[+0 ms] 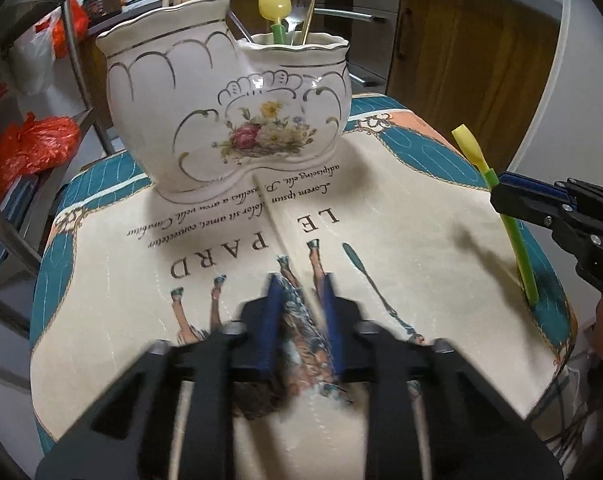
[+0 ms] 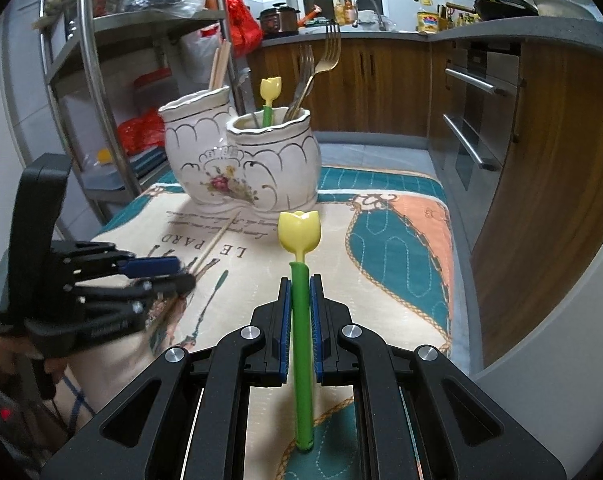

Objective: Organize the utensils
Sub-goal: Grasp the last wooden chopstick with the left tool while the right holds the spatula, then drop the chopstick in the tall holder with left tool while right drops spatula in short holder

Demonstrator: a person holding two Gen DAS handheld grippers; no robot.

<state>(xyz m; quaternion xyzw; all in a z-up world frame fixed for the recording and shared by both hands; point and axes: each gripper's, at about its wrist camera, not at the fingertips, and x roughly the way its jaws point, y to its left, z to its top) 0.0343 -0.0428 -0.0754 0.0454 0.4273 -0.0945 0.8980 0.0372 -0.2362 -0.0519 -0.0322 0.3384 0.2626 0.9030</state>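
The right gripper has its jaws closed on the green stem of a tulip-topped utensil, which stands nearly upright, yellow head up, lower tip at the tablecloth. The ceramic holder sits farther off and a little left — its right-hand, lower compartment already holds a matching tulip piece and forks. The left gripper is nearly shut over a thin chopstick lying flat, its long axis running away toward the holder's base; whether the pads truly pinch it I cannot tell.
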